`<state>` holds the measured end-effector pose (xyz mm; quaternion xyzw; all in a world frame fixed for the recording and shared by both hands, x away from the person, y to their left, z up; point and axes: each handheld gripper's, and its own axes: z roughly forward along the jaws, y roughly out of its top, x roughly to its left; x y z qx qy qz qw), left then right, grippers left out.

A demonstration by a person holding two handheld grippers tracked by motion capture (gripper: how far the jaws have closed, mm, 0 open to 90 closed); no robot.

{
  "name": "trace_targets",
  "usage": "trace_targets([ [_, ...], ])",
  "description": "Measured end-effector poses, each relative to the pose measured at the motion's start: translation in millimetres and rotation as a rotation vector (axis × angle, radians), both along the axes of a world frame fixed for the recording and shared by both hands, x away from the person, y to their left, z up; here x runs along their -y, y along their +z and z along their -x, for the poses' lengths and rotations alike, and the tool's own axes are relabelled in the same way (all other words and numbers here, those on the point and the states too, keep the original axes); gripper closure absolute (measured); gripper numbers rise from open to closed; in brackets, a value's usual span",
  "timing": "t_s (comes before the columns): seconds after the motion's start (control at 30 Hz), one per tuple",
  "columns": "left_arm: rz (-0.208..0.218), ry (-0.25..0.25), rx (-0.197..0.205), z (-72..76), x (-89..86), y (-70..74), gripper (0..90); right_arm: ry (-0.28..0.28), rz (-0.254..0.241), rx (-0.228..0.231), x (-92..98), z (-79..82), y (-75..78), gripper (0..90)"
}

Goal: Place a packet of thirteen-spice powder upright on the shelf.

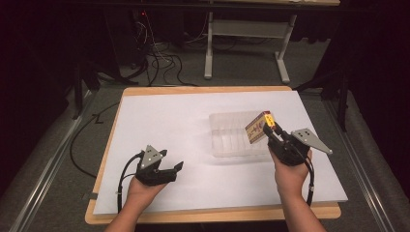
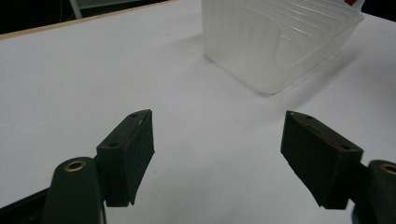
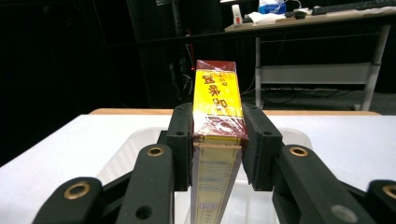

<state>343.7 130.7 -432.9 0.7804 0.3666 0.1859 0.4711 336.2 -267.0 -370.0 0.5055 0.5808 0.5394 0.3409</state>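
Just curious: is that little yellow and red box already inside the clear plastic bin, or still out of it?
Out. The right tongs hold the box above the bin, which looks empty.

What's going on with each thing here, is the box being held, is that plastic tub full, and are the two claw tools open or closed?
Right gripper: shut on the box, over the tub.
Box: clamped between the jaws, lifted, tilted, not yet in the tub.
Plastic tub: upright on the white sheet, nothing seen inside.
Left gripper: open, nothing between its jaws, beside the tub.
White sheet: lying flat on the table.
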Motion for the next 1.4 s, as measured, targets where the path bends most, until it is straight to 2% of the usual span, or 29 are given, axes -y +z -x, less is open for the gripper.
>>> trace_targets([
  [0.43, -0.003, -0.021, -0.006, 0.5, 1.6, -0.6, 26.1, -0.023, -0.003, -0.019, -7.0, -23.7, -5.0, 68.6],
  [0.97, -0.009, -0.033, -0.011, 0.6, 2.4, -1.1, 26.1, -0.04, -0.004, -0.037, -16.2, -34.8, -12.4, 68.5],
  [1.4, -0.003, -0.037, -0.014, 1.4, 2.9, -0.5, 25.9, -0.065, 0.024, -0.048, -20.9, -38.1, -16.5, 68.4],
])
